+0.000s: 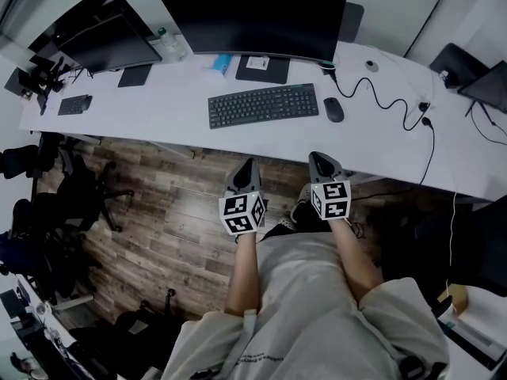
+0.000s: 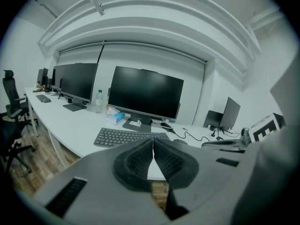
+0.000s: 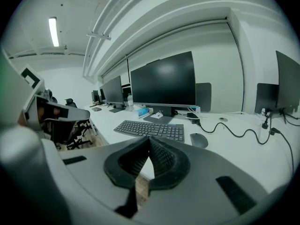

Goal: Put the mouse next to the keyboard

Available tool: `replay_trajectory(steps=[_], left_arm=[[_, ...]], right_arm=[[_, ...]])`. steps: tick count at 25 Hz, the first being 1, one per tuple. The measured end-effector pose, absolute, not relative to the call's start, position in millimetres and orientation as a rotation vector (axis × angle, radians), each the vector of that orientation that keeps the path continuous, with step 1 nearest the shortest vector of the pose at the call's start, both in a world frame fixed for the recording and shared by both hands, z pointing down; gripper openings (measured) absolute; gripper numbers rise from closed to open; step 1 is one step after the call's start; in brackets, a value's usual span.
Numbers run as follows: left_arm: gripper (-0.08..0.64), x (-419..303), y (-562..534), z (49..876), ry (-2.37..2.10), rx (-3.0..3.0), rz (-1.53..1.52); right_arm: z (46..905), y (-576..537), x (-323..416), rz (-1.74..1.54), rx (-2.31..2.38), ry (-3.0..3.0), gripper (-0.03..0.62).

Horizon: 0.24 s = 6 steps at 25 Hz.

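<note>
Head view: small black rounded plastic mouse on the white table, just right of the flat black keyboard. Left gripper view: left hand-held gripper closed, empty. Right gripper view: right hand-held gripper closed, empty; mouse likely light, rigid, slick, so pinch across its sides.

The long white desk holds a black keyboard in the middle, with a black mouse just beside it at 3 o'clock, a big screen at 12 o'clock, a bottle at 10 o'clock and a wiggly black cable past the mouse.
</note>
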<state>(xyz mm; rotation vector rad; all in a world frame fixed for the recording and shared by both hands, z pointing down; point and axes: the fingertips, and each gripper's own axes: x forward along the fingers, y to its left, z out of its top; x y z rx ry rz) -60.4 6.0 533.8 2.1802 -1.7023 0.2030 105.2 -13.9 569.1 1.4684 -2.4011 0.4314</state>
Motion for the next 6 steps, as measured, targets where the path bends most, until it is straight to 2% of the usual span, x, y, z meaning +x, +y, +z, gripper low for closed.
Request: replay_trajectory(steps=[6], left_arm=[[0.025,-58.4,4.5,535.6,-1.697,2.179,0.208]], right_arm=[[569.4,-15.5,104.1,0.432,1.457,-2.399,0.002]])
